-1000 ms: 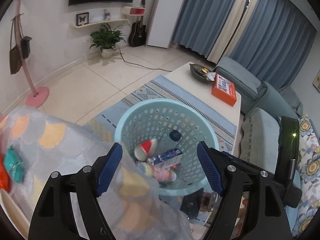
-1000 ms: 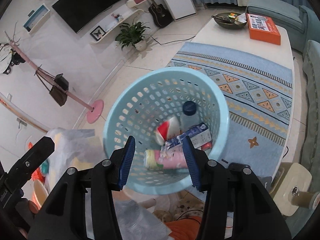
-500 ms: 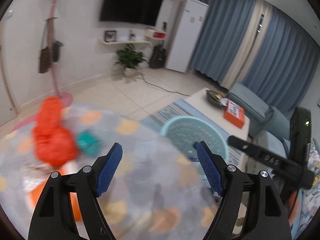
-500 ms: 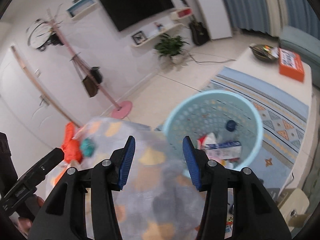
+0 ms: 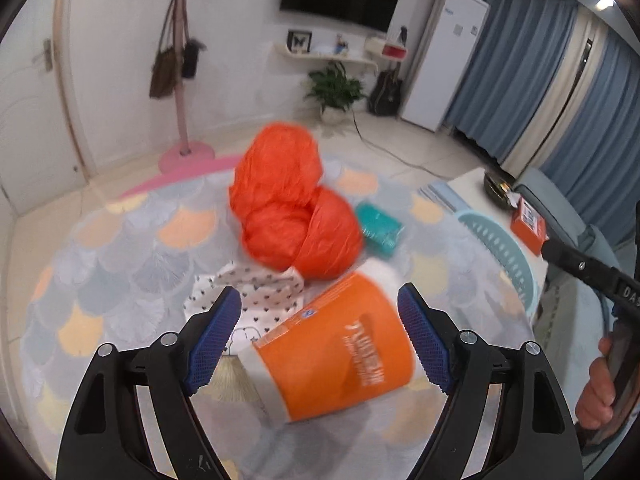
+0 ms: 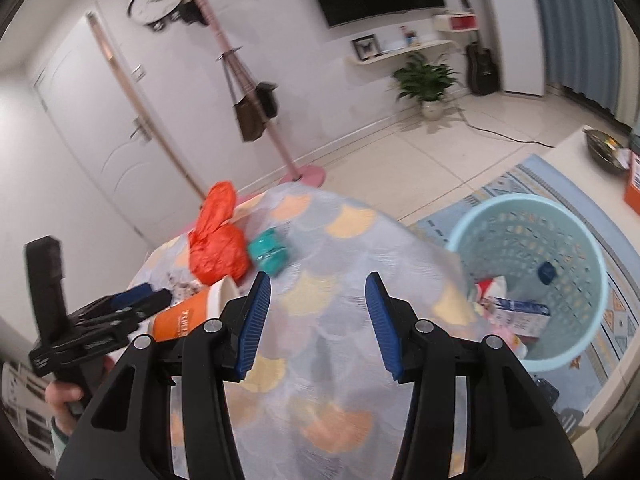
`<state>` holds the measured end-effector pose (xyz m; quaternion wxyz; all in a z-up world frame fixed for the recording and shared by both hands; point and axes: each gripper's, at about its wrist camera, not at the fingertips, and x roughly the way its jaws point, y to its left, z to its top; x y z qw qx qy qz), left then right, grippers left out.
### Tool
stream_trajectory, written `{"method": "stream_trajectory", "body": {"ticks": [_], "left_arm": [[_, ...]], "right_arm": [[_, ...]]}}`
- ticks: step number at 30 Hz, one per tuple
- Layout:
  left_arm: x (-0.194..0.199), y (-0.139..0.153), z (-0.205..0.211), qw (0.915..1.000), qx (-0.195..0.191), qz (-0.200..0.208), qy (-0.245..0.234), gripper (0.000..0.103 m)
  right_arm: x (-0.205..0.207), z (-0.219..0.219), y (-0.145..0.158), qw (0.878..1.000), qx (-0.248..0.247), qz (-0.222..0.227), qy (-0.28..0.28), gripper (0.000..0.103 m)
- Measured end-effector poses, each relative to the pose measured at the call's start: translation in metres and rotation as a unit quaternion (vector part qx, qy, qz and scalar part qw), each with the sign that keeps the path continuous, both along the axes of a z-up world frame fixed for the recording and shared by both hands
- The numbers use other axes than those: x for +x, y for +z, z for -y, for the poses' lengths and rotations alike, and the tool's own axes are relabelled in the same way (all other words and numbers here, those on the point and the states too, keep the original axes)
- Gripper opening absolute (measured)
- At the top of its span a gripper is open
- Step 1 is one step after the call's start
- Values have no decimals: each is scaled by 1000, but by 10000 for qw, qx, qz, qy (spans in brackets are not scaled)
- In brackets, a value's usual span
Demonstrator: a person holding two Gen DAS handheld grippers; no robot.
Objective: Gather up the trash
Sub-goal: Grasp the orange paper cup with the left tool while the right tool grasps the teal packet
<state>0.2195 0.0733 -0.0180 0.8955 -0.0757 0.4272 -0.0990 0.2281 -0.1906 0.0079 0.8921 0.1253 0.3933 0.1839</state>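
An orange paper cup (image 5: 336,344) lies on its side on the round table, between the open fingers of my left gripper (image 5: 320,340), untouched as far as I can tell. It also shows in the right wrist view (image 6: 188,316). Behind it lie a crumpled orange plastic bag (image 5: 292,204), a teal packet (image 5: 378,226) and a dotted white wrapper (image 5: 256,292). My right gripper (image 6: 316,316) is open and empty above the table's near right part. The light blue trash basket (image 6: 532,276) stands on the floor to the right, holding several pieces of trash.
The table wears a scalloped pastel cloth (image 6: 320,248). A pink coat stand (image 6: 256,96) with bags stands behind it. A low white table (image 5: 472,188) with an orange box (image 5: 528,220) is at the right, beside a blue sofa (image 5: 560,204).
Both grippers have swung left from above the basket to over the table. My left gripper now has the orange cup between its open fingers. The basket's trash stays as it was.
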Motion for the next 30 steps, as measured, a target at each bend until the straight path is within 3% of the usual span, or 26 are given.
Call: {"method": "stream_trajectory", "body": {"ticks": [6,14,24,26,30], "left_arm": [[1,-21,-6,9984,-333,-284,-367,78],[-31,-27,6,9926,-439,-369,-1070,77],[-37,-52,19,9950,-397,-497,-771,76],[-40,-53,20,9959,-333,-408,-730,73],[-43,-53,19,9967,-384,-276,-665,68]], "right_arm": [[10,-27,-3,9992,-240,46,322,46],[31,-49,-9,9974,-346,116,619,46],[72,-86,-43,9935,-551,93,989,47],[76,-92,-49,9929,-589,72,1035,55],[81,-103,-59,9909,-673,18,1163,56]]}}
